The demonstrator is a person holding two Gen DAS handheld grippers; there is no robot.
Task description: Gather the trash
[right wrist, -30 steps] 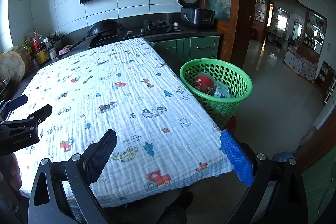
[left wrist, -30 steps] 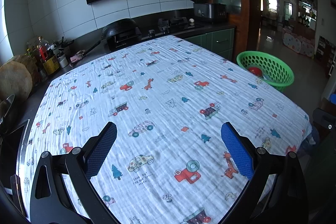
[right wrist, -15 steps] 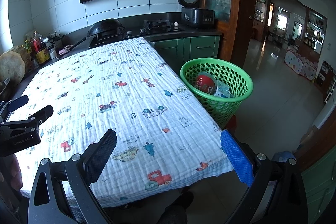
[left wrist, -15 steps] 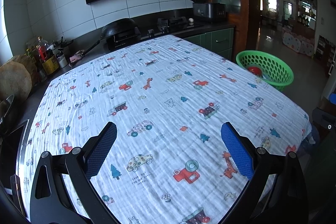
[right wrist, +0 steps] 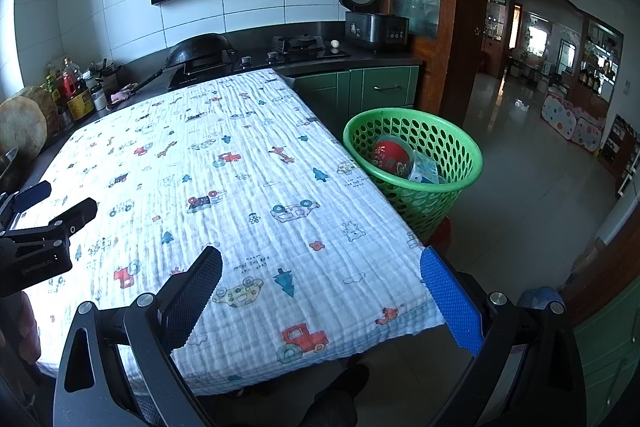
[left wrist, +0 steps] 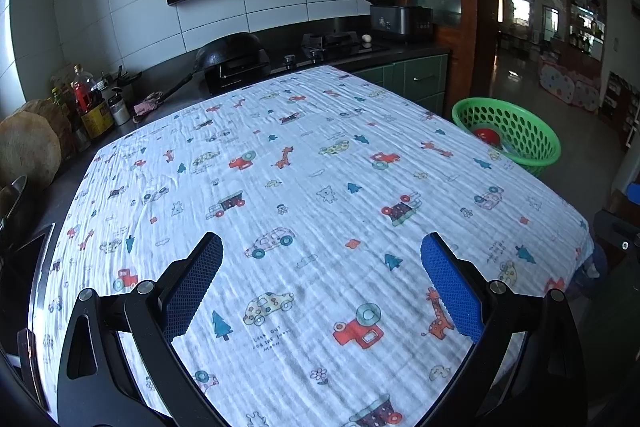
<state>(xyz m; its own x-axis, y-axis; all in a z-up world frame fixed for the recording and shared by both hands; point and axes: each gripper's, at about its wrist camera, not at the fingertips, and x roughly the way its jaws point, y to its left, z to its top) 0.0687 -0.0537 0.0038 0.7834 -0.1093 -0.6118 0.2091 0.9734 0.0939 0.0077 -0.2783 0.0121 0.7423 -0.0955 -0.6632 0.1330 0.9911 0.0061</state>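
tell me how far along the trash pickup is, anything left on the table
It looks about finished. The green basket beside the table already holds a red round item and a pale blue packet. Nothing is in hand: the left gripper and right gripper are both open. No trash shows on the printed cloth.

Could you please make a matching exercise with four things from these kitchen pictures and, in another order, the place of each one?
Things:
1. green basket
2. red ball
3. rice cooker
4. wok

Places:
A. inside the basket
B. on the counter by the wooden cabinet, lid raised
C. on the floor beside the table with the printed cloth
D. on the counter just beyond the table's far edge

Pairs: 1-C, 2-A, 3-B, 4-D
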